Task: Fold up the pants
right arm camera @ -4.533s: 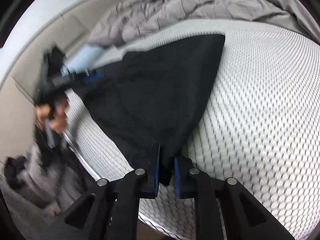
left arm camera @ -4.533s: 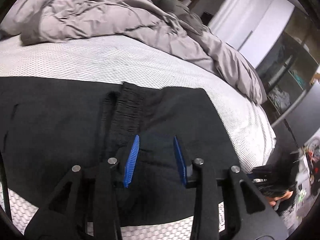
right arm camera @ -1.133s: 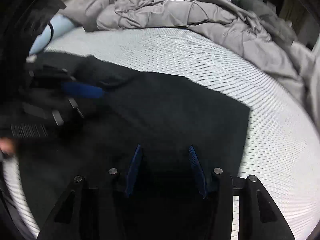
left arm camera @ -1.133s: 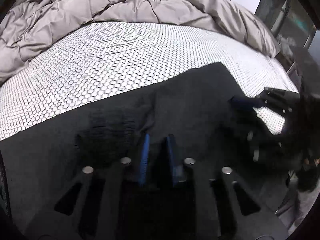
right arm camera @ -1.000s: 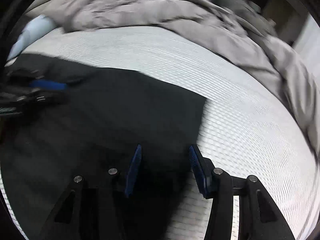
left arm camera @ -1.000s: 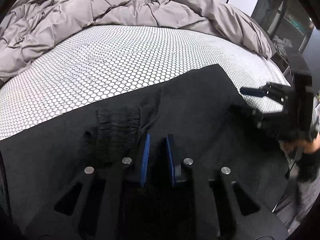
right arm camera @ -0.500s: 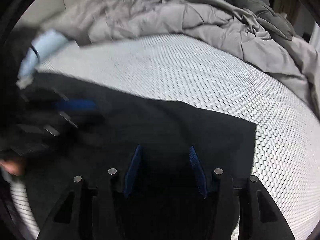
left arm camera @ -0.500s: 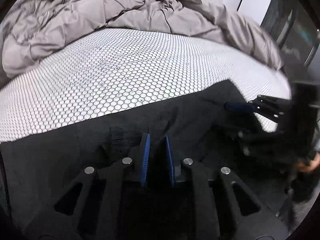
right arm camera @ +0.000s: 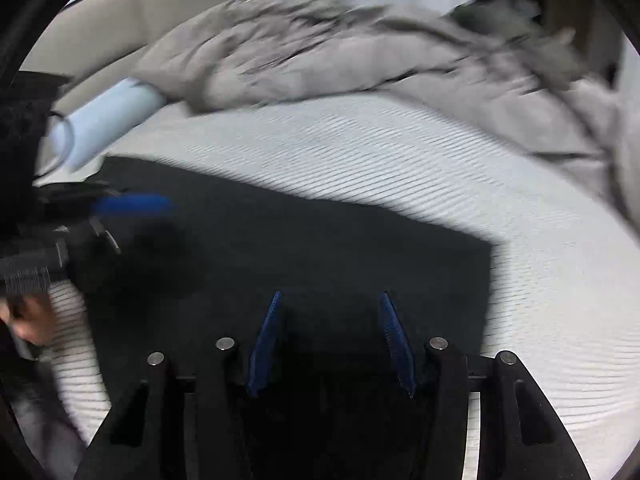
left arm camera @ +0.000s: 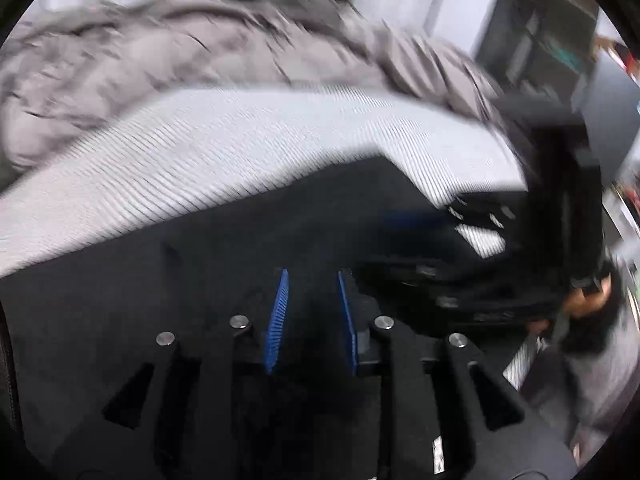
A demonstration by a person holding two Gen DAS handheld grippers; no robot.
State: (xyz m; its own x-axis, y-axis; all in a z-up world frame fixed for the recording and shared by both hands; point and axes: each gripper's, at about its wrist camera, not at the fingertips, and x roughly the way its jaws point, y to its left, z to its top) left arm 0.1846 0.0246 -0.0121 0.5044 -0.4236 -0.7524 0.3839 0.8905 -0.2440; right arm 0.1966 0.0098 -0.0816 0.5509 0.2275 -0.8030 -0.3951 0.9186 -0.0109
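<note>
The black pants [left arm camera: 200, 264] lie flat on the white patterned mattress [left arm camera: 224, 152], folded into a dark rectangle [right arm camera: 340, 248]. My left gripper [left arm camera: 312, 274] is open just above the fabric with nothing between its blue pads. My right gripper [right arm camera: 330, 294] is open wide over the pants near their right edge. Each gripper shows in the other's view, the right one at the far right [left arm camera: 416, 216] and the left one at the far left [right arm camera: 132, 204]. Both views are blurred by motion.
A crumpled grey duvet [left arm camera: 192, 56] is heaped along the far side of the bed [right arm camera: 380, 56]. A pale blue roll [right arm camera: 108, 120] lies at the back left. Dark shelving [left arm camera: 560, 48] stands beyond the bed's right edge.
My left gripper has let go of the pants and opened. Both grippers have lifted and pulled back slightly, and the waistband ridge now lies flat.
</note>
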